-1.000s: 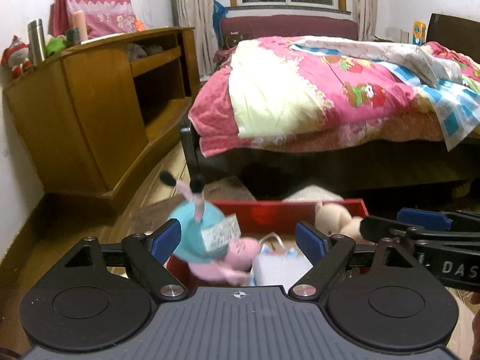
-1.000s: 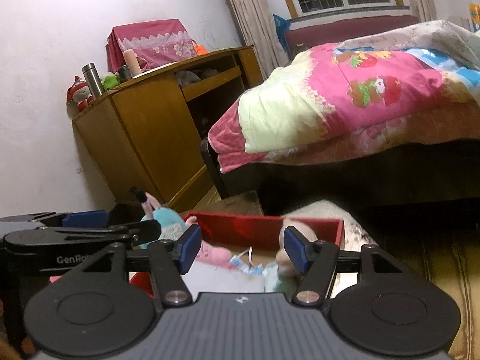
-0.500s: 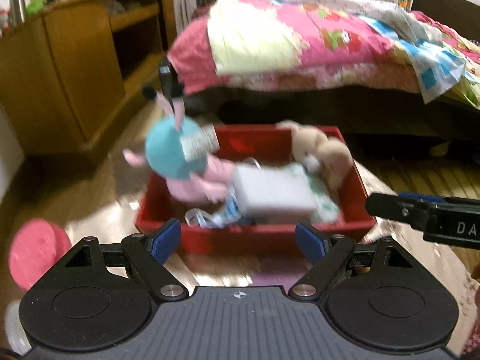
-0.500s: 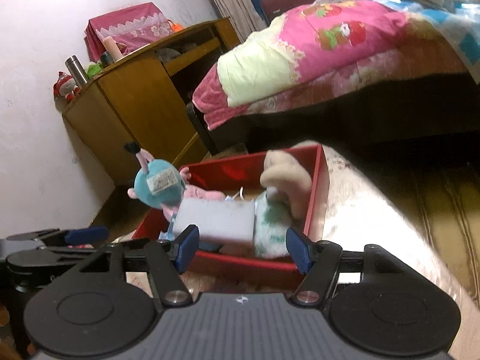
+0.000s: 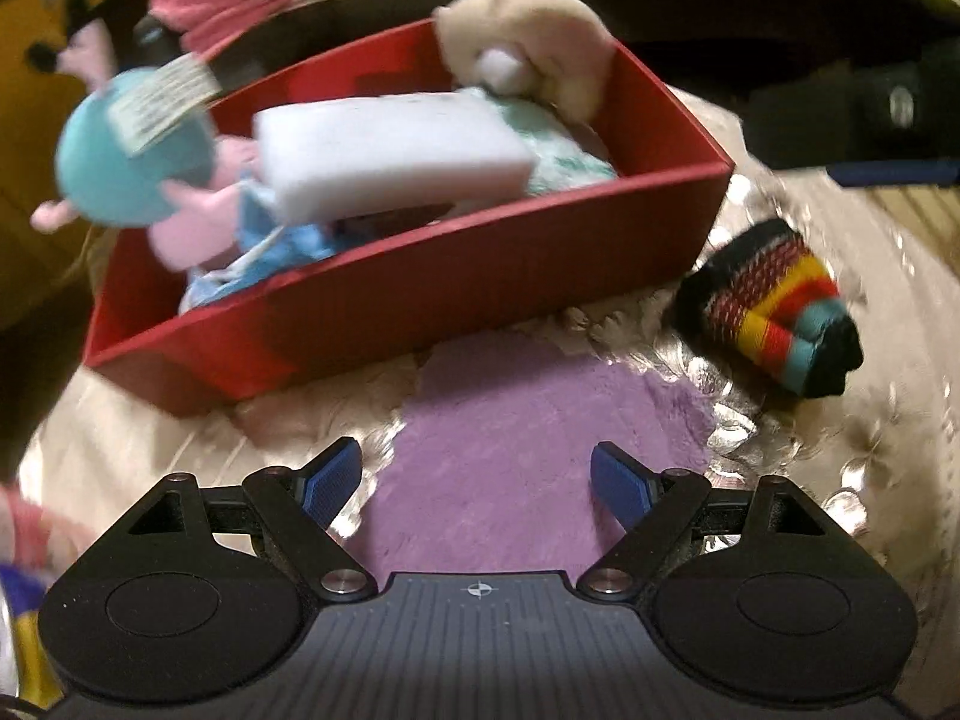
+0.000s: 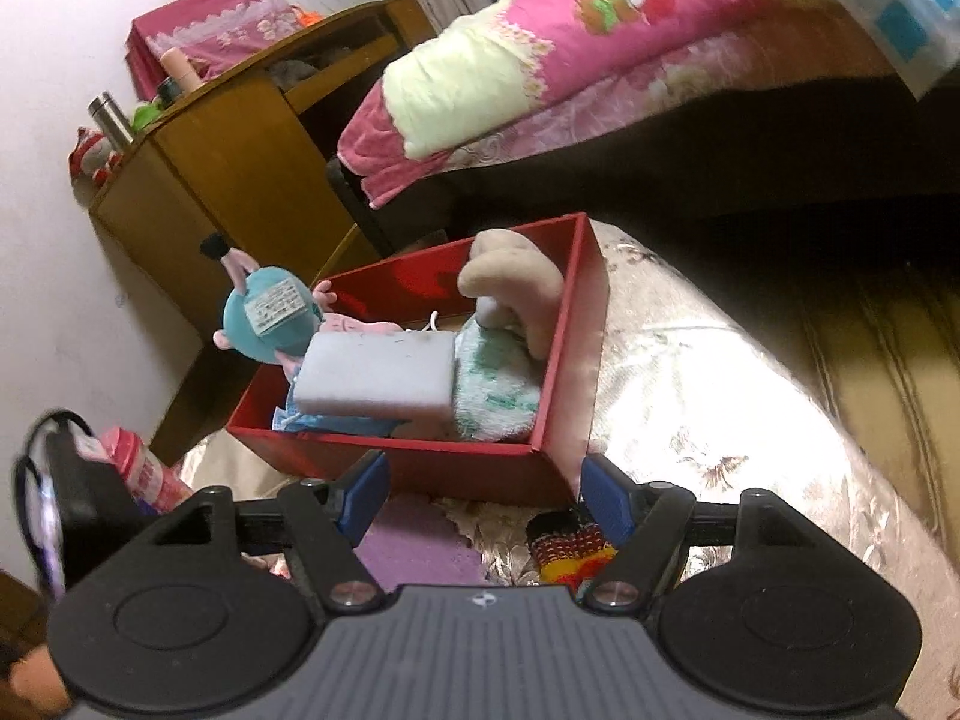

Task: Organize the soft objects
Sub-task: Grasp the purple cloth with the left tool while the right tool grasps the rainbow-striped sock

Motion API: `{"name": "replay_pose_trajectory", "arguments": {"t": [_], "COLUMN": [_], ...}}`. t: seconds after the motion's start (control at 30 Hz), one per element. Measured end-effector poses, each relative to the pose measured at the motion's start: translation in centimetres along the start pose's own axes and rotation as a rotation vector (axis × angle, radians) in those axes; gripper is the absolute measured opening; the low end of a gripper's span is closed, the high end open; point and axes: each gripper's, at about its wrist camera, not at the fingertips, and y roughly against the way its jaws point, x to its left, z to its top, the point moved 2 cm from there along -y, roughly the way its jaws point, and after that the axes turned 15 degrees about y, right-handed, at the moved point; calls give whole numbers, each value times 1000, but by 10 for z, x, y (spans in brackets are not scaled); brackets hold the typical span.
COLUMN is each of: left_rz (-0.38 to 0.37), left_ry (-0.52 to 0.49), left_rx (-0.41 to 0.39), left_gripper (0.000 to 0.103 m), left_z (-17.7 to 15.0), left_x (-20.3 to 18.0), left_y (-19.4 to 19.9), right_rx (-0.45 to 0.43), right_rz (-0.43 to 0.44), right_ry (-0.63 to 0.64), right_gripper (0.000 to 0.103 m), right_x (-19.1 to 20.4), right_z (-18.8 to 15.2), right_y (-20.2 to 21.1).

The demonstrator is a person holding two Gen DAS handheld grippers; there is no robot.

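A red box stands on a shiny cloth-covered table. It holds a white sponge, a teal and pink plush, a beige plush and a green-white towel. A purple cloth lies in front of the box. A striped sock roll lies to its right. My left gripper is open and empty above the purple cloth. My right gripper is open and empty, just above the sock roll.
A bed with a pink quilt stands behind the table. A wooden cabinet stands at the left wall. A pink bottle stands at the table's left edge. The table cloth extends to the right of the box.
Both grippers have tilted down and moved back toward the table's near side. The box now appears closer, and the purple cloth and sock roll have come into view.
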Motion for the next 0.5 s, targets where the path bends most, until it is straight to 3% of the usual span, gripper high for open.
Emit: {"name": "replay_pose_trajectory", "arguments": {"t": [0.1, 0.23, 0.3, 0.43, 0.5], "left_rz": [-2, -40, -94, -133, -136], "left_ry": [-6, 62, 117, 111, 118], "left_rx": [25, 52, 67, 71, 91], "left_gripper": [91, 87, 69, 45, 19], "left_z": [-2, -5, -11, -21, -28], "left_x": [-2, 8, 12, 12, 12], "left_y": [-9, -11, -8, 2, 7], "right_rx": [5, 11, 21, 34, 39], "right_rz": [14, 26, 36, 46, 37], "right_ry": [-43, -81, -100, -112, -103], "right_gripper": [43, 43, 43, 43, 43], "right_x": [-7, -14, -16, -17, -16], "right_z": [0, 0, 0, 1, 0], "right_y": [-1, -2, -3, -5, -4]}}
